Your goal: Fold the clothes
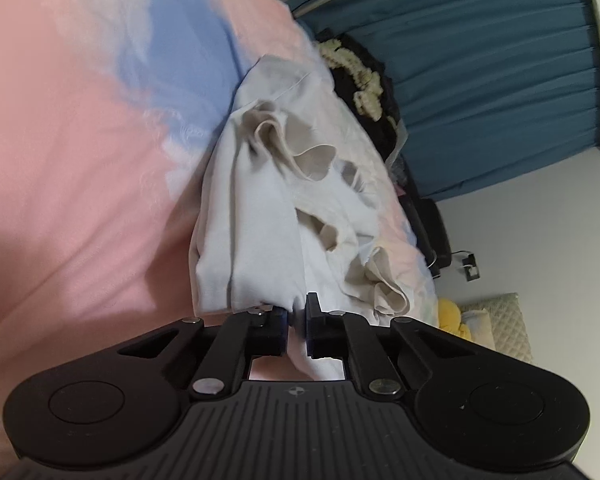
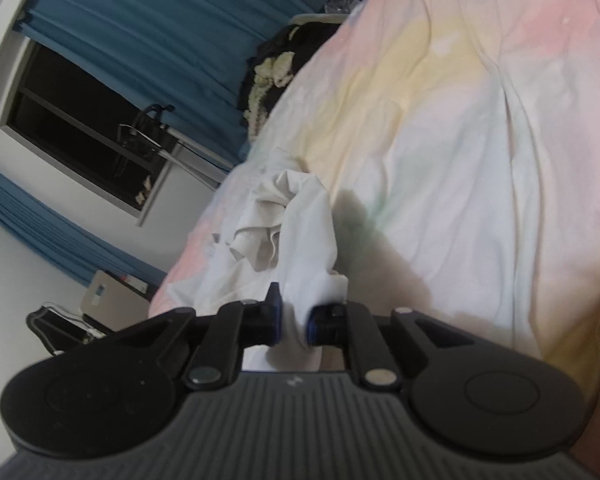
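Note:
A white garment with beige inner folds lies crumpled on the bed. My left gripper is shut on a bunched edge of it, and the cloth runs away from the jaws toward the far side of the bed. My right gripper is shut on another edge of the same white garment, which hangs in a twisted strip from the jaws down to the crumpled heap on the sheet.
The bed has a pastel pink, blue and yellow sheet. A dark cloth with cream flowers lies at the bed's far edge. Blue curtains, a window and floor clutter stand beyond.

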